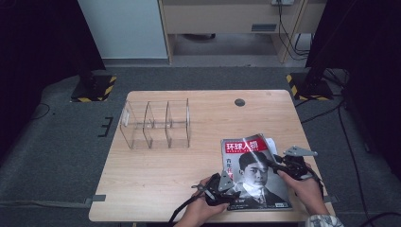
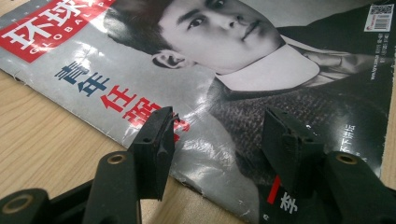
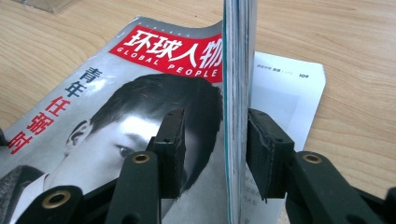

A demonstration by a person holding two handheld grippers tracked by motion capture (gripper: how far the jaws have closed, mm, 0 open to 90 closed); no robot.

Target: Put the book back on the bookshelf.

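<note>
Black jaws of our right gripper (image 3: 212, 154) stand spread around the magazine's (image 1: 253, 170) lifted page edge at the table's (image 1: 156, 179) near right, seemingly not yet pinching, so pages could slip free while our left gripper (image 2: 212, 144), jaws apart, merely rests on the cover.
</note>
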